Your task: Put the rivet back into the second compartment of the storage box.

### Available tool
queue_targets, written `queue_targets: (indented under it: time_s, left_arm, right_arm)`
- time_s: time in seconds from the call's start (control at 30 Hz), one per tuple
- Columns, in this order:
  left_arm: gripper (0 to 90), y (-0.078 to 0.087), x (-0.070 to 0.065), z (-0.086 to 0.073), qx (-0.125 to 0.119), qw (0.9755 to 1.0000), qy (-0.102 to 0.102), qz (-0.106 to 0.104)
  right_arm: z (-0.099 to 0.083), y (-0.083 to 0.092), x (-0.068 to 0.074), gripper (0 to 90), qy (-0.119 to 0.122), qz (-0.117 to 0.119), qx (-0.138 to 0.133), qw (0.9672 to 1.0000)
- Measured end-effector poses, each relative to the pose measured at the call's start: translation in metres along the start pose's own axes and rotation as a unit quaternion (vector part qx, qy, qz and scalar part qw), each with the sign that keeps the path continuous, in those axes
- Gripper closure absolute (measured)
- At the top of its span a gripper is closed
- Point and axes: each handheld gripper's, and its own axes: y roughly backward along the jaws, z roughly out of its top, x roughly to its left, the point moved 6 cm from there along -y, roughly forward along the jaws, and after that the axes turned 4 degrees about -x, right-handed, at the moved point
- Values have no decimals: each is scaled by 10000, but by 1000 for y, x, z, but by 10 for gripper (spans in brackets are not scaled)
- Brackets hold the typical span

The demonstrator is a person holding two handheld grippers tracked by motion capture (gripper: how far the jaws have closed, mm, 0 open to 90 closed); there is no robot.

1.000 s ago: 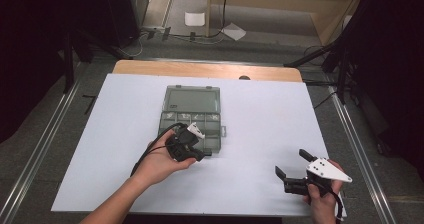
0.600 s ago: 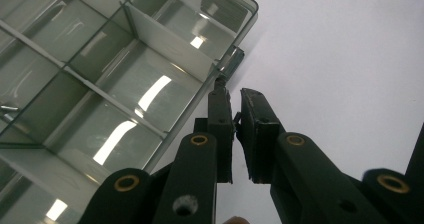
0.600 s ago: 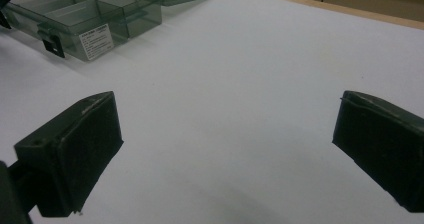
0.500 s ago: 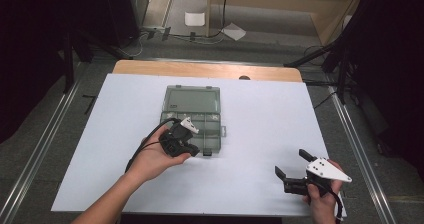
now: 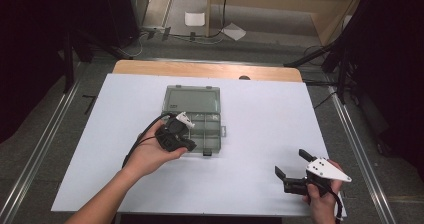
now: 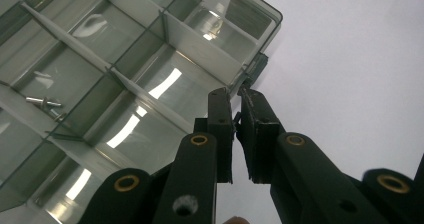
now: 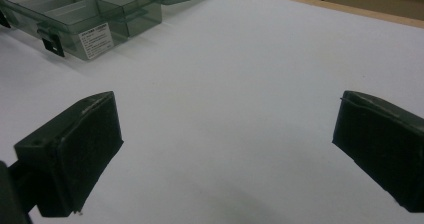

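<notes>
A clear grey compartment box lies open on the white table, its lid folded back flat. My left gripper is held over the box's front left part. In the left gripper view its jaws stand nearly together, with their tips at the box's front wall beside a latch; nothing shows between them. Two small screws lie in one compartment. My right gripper rests near the table's front right edge, its pads wide apart, and the box is far off.
The white sheet covers most of the wooden table, with bare room right of the box. Cables and black stands sit on the floor beyond the far edge. The left gripper's cable loops by the wrist.
My left hand has drifted a little to the left and away along the box's front edge. The right gripper has not moved.
</notes>
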Motion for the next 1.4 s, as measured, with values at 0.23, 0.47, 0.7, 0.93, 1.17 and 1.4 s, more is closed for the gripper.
queue_targets:
  time_s: [0.23, 0.47, 0.7, 0.93, 1.17, 1.4]
  left_arm:
    - [837, 5, 7, 3, -37, 10000, 25, 51]
    - [836, 8, 14, 5, -73, 9999, 107, 106]
    - [836, 9, 21, 5, -71, 9998, 138, 135]
    - [836, 8, 29, 3, -65, 9996, 213, 153]
    - [837, 7, 34, 6, -26, 9996, 192, 204]
    - [836, 5, 44, 10, -40, 9993, 307, 212]
  right_arm:
    - [0, 0, 0, 0, -9, -1, 0, 10000]
    - [1, 1, 0, 0, -36, 4, -27, 10000]
    - [0, 0, 1, 0, -42, 1, 0, 10000]
    - [0, -1, 2, 0, -11, 14, 15, 10000]
    - [0, 0, 1, 0, -34, 3, 12, 10000]
    - [0, 0, 1, 0, -25, -1, 15, 10000]
